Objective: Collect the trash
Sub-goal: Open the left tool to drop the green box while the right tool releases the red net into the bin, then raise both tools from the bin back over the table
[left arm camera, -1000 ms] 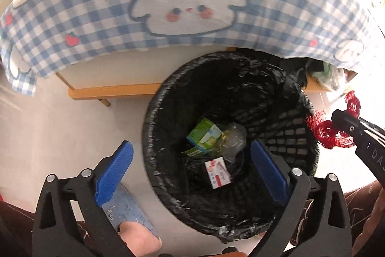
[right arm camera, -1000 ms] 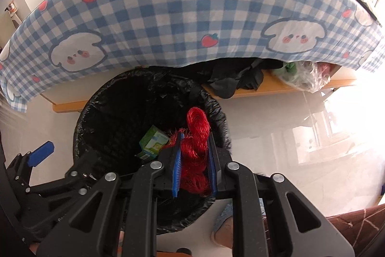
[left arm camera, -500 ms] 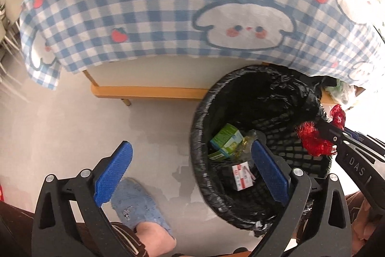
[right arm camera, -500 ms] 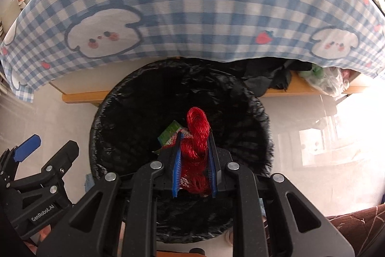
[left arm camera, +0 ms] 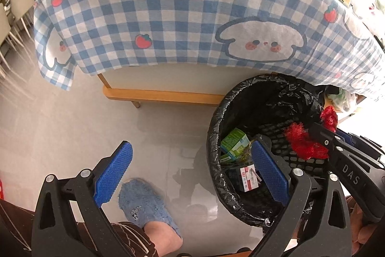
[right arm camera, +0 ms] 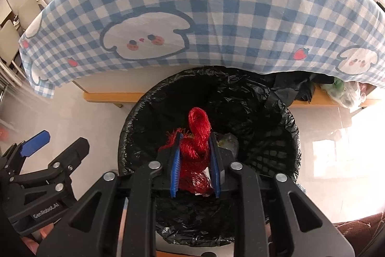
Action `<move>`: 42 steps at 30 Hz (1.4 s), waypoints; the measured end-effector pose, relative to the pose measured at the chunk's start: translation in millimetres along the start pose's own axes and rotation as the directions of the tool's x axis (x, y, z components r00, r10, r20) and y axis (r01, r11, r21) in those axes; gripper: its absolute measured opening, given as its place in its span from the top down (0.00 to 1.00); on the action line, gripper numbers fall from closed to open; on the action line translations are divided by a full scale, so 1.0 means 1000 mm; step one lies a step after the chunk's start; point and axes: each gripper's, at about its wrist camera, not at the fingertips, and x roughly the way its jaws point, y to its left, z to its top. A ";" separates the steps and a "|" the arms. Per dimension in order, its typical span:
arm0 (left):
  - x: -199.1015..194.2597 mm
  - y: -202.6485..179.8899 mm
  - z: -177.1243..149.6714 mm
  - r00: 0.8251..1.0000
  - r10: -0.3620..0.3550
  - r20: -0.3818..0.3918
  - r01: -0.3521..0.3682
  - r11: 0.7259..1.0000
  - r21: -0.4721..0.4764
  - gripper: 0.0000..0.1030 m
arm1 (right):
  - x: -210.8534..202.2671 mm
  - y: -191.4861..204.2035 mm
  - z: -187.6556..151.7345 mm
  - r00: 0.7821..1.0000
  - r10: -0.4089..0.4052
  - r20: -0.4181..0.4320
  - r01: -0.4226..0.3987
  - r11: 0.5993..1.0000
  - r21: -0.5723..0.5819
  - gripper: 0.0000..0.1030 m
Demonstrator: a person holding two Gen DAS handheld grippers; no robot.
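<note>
The checked cloth (right arm camera: 216, 16) hangs off the desk behind your bin (right arm camera: 286, 127), which stands on the floor (left arm camera: 60, 124) with its black liner. Your right tool (right arm camera: 195, 160) hangs over the bin's mouth, its jaws opening with the red netting (right arm camera: 196, 151) between them. Your left tool (left arm camera: 190, 168) is spread wide and empty, beside the bin above your slipper (left arm camera: 144, 206). A green carton (left arm camera: 234, 142) lies inside.

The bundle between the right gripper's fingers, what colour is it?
Red. The mesh bundle shows best in the right wrist view, above the black-lined bin.
</note>
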 end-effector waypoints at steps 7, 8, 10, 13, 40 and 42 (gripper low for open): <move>0.003 -0.007 0.000 1.000 -0.006 -0.016 0.007 1.000 0.009 0.06 | 0.001 -0.005 -0.002 0.999 -0.035 0.004 0.035 0.999 0.014 0.50; 0.003 -0.008 0.000 1.000 -0.008 -0.016 0.008 1.000 0.013 0.06 | -0.001 -0.006 -0.002 0.999 -0.045 0.010 0.045 0.999 0.017 0.46; 0.002 -0.011 0.000 1.000 -0.006 -0.013 0.006 1.000 0.022 0.06 | -0.004 -0.008 0.000 0.998 -0.059 0.017 0.059 0.998 0.026 0.37; -0.002 -0.013 0.002 1.000 -0.017 -0.014 0.017 1.000 0.022 0.06 | -0.010 -0.014 0.002 0.994 -0.103 0.029 0.102 0.994 0.043 0.22; -0.091 -0.025 0.097 0.993 -0.062 0.103 0.059 0.998 0.032 0.06 | -0.116 -0.046 0.068 0.955 -0.209 0.210 0.196 0.977 0.080 0.07; -0.094 -0.026 0.110 0.992 -0.066 0.109 0.062 0.997 0.036 0.06 | -0.123 -0.050 0.078 0.954 -0.200 0.224 0.186 0.979 0.082 0.07</move>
